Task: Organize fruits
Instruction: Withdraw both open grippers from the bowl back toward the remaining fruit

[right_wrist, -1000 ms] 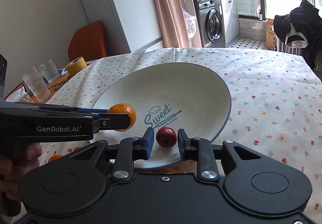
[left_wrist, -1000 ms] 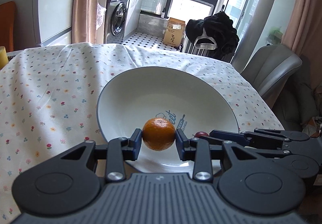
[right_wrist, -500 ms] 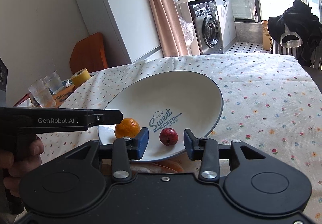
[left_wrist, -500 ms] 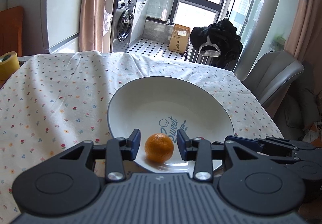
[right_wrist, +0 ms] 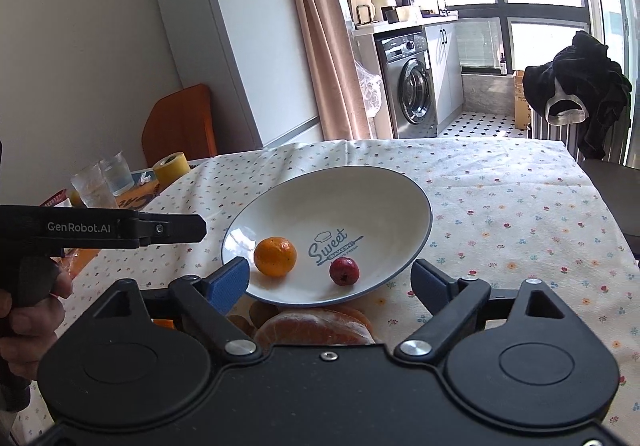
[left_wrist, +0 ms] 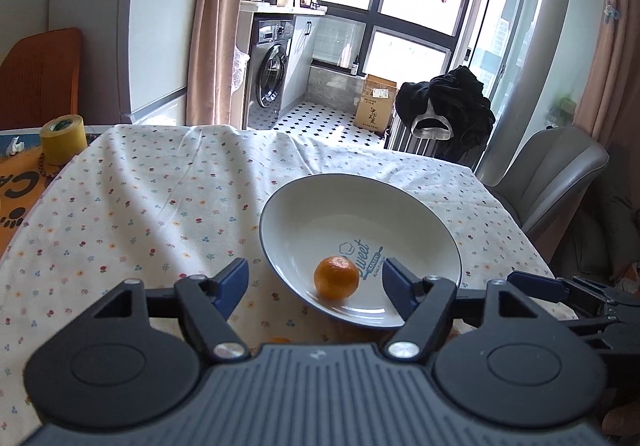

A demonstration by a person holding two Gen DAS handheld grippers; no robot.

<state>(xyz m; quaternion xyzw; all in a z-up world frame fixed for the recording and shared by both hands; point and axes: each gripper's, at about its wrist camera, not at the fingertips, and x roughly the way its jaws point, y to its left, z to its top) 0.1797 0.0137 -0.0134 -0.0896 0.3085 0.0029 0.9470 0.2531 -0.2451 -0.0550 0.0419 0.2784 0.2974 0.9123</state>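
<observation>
tape comes first at the far left: a yellow roll of tape [right_wrist: 171,167] beside two clear drinking glasses [right_wrist: 105,181], off the floral cloth that covers the desk [right_wrist: 520,213]. next, the black left claw [left_wrist: 314,278] hangs spread wide and empty, short of the bowl's near edge. the white ceramic bowl with a dark rim and blue "sweet" lettering [right_wrist: 360,185] sits mid-desk and holds a round orange mandarin [right_wrist: 275,256] on its left side, clear of both claws. right of the lettering lies a small dark-red round fruit [right_wrist: 344,271], apart from the mandarin. the black right claw [right_wrist: 330,282] also gapes wide with nothing in it. two fruits look placed, so the task seems partly done; below the bowl's near rim a peeled orange fruit in clear wrap [right_wrist: 316,328] and other orange pieces wait on the cloth, likely next.
</observation>
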